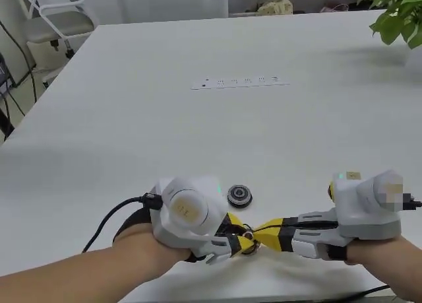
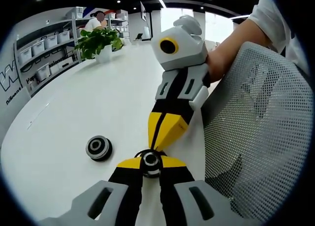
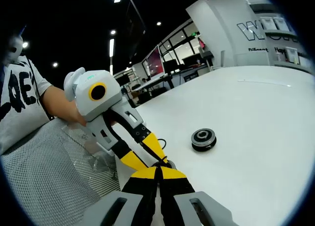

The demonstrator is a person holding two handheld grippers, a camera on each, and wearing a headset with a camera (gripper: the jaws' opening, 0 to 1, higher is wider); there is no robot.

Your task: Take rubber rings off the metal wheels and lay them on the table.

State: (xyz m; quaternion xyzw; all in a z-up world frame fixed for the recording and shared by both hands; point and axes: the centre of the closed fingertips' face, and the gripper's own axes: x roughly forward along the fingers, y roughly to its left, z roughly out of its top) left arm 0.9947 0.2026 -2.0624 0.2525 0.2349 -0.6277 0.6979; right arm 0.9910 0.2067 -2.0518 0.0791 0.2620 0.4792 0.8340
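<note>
A small metal wheel (image 2: 150, 159) with a black rubber ring sits between the yellow tips of my left gripper (image 2: 150, 165), which is shut on it just above the table's near edge. My right gripper (image 2: 157, 146) comes in from the opposite side, and its tips are pinched shut on the rim of that wheel, on the rubber ring. In the head view the left gripper (image 1: 242, 243) and right gripper (image 1: 254, 235) meet tip to tip. A second wheel (image 1: 239, 195) with its black ring lies flat on the white table (image 1: 198, 131) just beyond them.
A grey mesh chair back (image 2: 256, 127) stands close behind the grippers at the table's near edge. A flush socket strip (image 1: 241, 82) lies mid-table, a green plant (image 1: 397, 16) is at the far right, and a white chair (image 1: 56, 12) is at the far left.
</note>
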